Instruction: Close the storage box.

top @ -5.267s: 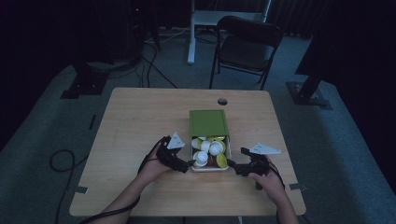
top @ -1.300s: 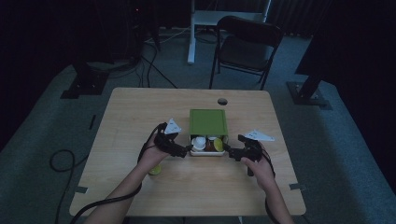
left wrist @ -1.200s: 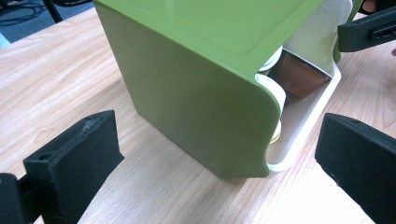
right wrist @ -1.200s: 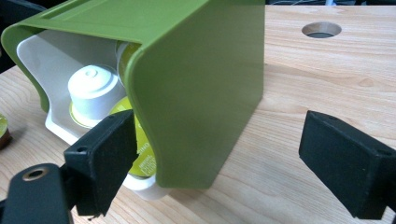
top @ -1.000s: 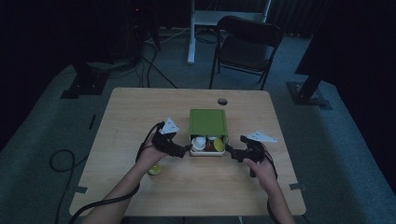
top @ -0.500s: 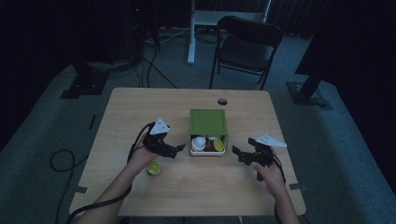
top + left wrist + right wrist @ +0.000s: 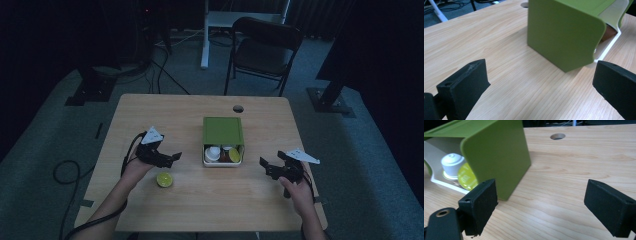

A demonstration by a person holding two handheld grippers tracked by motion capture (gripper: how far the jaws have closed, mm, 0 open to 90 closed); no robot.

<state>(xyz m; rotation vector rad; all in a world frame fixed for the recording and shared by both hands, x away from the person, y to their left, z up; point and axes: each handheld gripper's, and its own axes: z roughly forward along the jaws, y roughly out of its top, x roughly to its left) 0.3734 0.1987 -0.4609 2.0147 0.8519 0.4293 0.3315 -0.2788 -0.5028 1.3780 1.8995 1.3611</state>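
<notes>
A green box (image 7: pixel 223 131) with a white drawer (image 7: pixel 222 159) part-way out sits mid-table; inside the drawer lie white, brown and yellow-green capsules (image 7: pixel 214 153). My left gripper (image 7: pixel 171 158) is open on the box's left, apart from it, with the green side wall (image 7: pixel 561 30) ahead of its jaws. My right gripper (image 7: pixel 266 167) is open on the box's right, also apart; its view shows the green wall (image 7: pixel 499 155), a white capsule (image 7: pixel 451 162) and a yellow-green capsule (image 7: pixel 466 178) in the drawer. A yellow-green capsule (image 7: pixel 164 179) lies on the table beside my left hand.
The wooden table (image 7: pixel 190 120) has a round cable hole (image 7: pixel 238 108) behind the box. A black folding chair (image 7: pixel 262 50) stands beyond the far edge. Cables run across the floor at the left.
Both grippers have drawn outward, away from the box's sides. The drawer, further out and showing more capsules 5 seconds ago, now sits mostly pushed in. A yellow-green capsule now lies near my left hand.
</notes>
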